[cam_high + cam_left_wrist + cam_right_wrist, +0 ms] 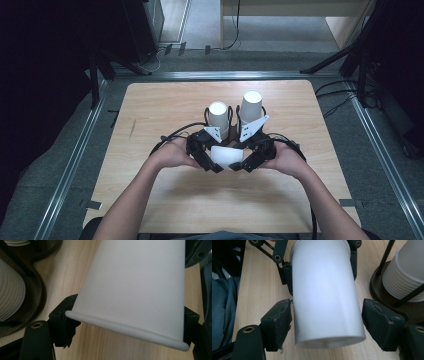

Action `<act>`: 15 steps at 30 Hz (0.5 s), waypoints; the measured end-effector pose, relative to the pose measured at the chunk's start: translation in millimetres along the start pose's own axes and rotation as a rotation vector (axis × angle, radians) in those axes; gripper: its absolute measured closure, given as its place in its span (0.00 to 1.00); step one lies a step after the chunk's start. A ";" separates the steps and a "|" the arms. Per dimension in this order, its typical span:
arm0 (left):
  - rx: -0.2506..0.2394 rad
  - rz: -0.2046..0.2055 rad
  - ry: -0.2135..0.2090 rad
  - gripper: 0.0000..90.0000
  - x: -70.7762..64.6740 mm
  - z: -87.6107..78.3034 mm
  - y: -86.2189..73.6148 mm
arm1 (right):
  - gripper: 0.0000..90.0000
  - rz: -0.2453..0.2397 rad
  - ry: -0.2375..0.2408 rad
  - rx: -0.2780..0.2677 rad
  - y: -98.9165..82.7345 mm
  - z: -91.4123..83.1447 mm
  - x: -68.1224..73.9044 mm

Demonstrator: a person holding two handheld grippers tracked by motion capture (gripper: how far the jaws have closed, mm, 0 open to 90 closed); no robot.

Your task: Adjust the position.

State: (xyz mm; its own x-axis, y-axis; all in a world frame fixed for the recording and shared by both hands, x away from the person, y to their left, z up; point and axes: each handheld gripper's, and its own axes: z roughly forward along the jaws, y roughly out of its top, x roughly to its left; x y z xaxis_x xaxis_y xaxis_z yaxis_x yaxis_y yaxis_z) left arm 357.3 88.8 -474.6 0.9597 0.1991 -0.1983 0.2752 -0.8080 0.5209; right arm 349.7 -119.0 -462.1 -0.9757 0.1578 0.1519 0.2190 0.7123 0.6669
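A pale wooden table (165,107) with rounded corners fills the middle of the high view, framed by grey metal rails on a grey floor (380,150); the left and right edges of the frame are dark, with black stands and cables along them. Near the centre of the table two stacks of white paper cups stand in dark wire holders, one stack (218,118) just left of centre and the other stack (250,107) just right of it.

Below them, at the middle of the frame, a single white paper cup (226,156) lies on its side between the two grippers. The left gripper (206,159) comes in from the lower left; in the left gripper view its black pads press the cup (135,287) at the rolled rim, so it grips the cup. The right gripper (249,161) comes in from the lower right; in the right gripper view its jaws stand on either side of the cup (325,295) near its base, with a gap on each side, so it is open. A blue-grey cloth (222,312) shows at the left of that view.
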 end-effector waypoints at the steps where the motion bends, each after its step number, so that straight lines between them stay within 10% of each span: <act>1: -0.009 -0.004 -0.013 0.24 0.4 0.8 -0.1 | 0.29 0.001 0.004 0.017 0.1 2.4 1.0; 15: -0.022 0.000 -0.028 0.23 -1.5 -0.6 -0.9 | 0.37 -0.009 0.022 0.024 1.3 3.1 2.4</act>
State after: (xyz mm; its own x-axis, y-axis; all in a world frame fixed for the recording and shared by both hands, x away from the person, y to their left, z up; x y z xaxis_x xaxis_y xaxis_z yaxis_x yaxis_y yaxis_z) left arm 355.7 89.6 -474.3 0.9578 0.1831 -0.2216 0.2768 -0.7953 0.5393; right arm 347.7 -115.6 -463.1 -0.9772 0.1366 0.1624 0.2101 0.7300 0.6504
